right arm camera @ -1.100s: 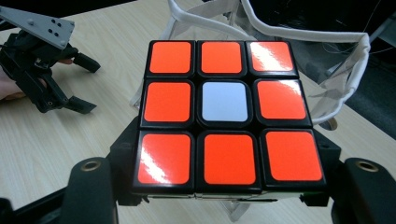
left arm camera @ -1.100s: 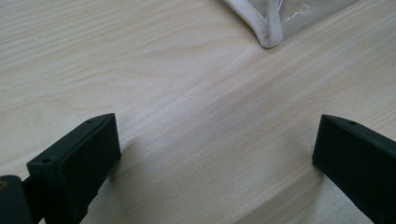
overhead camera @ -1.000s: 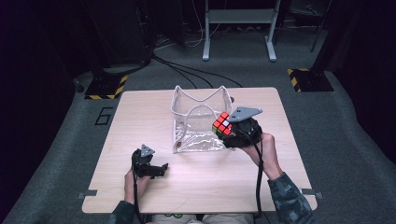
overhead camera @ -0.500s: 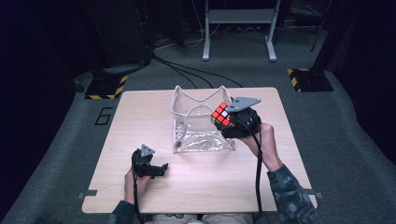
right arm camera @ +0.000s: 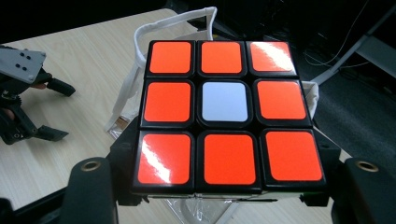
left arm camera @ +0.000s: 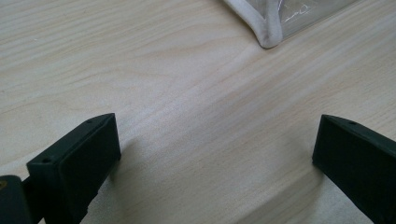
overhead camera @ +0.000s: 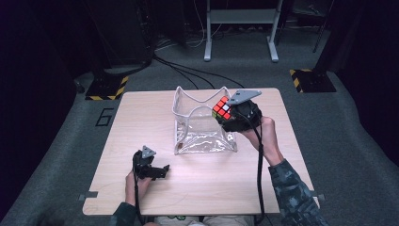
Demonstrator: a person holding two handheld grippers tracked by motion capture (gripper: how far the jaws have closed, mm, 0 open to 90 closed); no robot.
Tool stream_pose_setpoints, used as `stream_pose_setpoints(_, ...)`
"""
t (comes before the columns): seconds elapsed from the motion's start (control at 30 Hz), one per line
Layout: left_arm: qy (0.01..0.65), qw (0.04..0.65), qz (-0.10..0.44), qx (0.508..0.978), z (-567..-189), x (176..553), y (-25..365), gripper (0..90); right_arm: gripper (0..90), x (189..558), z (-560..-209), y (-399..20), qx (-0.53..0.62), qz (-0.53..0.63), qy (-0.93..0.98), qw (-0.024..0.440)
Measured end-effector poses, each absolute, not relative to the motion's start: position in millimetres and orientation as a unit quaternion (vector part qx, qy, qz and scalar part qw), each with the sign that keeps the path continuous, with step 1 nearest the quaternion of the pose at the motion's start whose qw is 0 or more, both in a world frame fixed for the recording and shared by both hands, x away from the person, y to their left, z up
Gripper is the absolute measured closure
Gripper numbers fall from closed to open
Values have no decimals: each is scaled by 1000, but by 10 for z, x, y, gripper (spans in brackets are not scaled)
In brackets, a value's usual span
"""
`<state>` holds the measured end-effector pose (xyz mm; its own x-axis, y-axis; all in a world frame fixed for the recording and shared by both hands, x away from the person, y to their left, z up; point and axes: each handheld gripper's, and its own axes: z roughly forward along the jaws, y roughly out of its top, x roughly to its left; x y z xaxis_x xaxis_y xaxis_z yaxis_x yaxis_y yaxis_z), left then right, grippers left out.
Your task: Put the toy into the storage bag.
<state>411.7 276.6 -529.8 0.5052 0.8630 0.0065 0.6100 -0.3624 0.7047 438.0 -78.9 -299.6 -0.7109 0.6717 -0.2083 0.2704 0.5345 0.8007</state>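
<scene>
Since the earlier frame, my right gripper (overhead camera: 225, 113) has risen and carried one black-bodied puzzle cube with orange-red stickers (overhead camera: 221, 108) up over the rim of one clear plastic bag with white trim (overhead camera: 204, 126), which stands open at the table's centre. Both jaws clamp the cube's sides; its facing side shows eight orange-red squares around one white centre. My left gripper (overhead camera: 160, 172) rests at 7 o'clock on the light wooden table (overhead camera: 141, 117), jaws wide, nothing between them.

The clear bag (overhead camera: 203, 123) stands mid-table, open-topped; bare table (overhead camera: 141, 122) lies free all around it.
</scene>
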Motion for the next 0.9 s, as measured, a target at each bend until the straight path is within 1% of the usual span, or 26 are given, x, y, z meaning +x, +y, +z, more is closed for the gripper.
stream_pose_setpoints(0.5, 460, 330, 193, 802, -5299, 4115, 2764, 5, 332, 4611, -2946, -761, 288, 388, 837, 256)
stream_pose_setpoints(0.9, 460, 330, 193, 801, -5299, 4114, 2764, 6, 332, 4843, -2997, -727, 305, 375, 840, 245)
